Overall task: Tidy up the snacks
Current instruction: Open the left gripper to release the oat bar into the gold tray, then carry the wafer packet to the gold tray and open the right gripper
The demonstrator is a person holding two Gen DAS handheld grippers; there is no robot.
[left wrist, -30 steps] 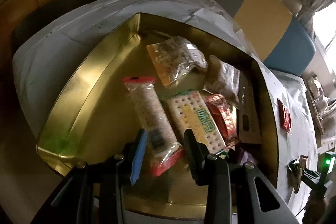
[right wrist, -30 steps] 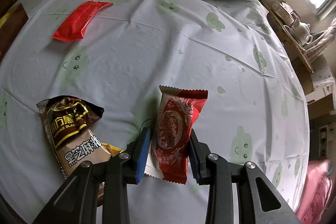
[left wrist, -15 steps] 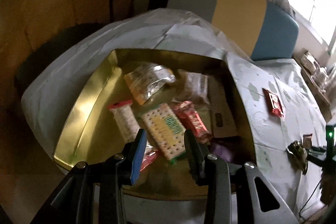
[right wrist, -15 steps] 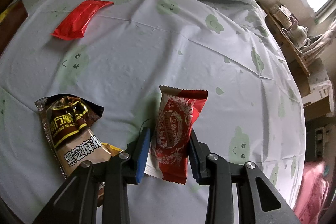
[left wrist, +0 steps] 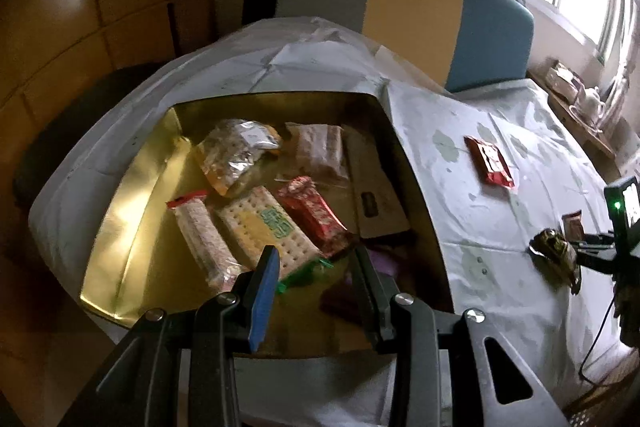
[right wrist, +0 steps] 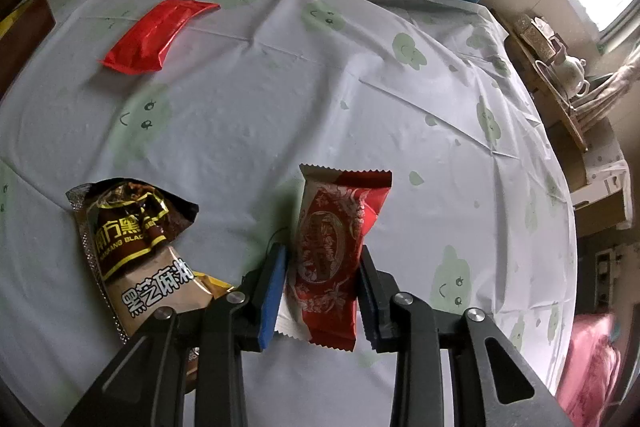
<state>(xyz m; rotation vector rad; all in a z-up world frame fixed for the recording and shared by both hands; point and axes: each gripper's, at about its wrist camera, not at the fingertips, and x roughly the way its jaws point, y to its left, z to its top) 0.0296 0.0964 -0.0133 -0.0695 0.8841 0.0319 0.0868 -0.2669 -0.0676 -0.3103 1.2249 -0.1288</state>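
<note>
right claw: my right gripper (right wrist: pixel 320 263) points steeply down at the table, jaws closed onto the red-and-white patterned packet (right wrist: pixel 332 247), one pad on each long side (blue pad on the left in view)
right claw travel: not settled from the pictures whether it is fully clamped, but both pads touch the wrapper
packet: lying flat on the tablecloth (right wrist: pixel 280 99), long axis running away from me, serrated far end past my fingertips
left claw: my left gripper (left wrist: pixel 316 267) hangs above the near edge of the gold tray (left wrist: pixel 132 211), jaws a modest gap apart, nothing between them
tray contents: cracker pack with green print (left wrist: pixel 268 227), long rice-bar pack with red ends (left wrist: pixel 200 231), red patterned pack (left wrist: pixel 312 215), clear bags at the back (left wrist: pixel 236 151), a brown card against the right wall (left wrist: pixel 372 195)
still on the cloth: plain red packet (right wrist: pixel 158 35) far left, brown sesame packet (right wrist: pixel 132 247) just beside my right claw, not touching it
tray position: left of the loose snacks, well apart from the held packet
</note>
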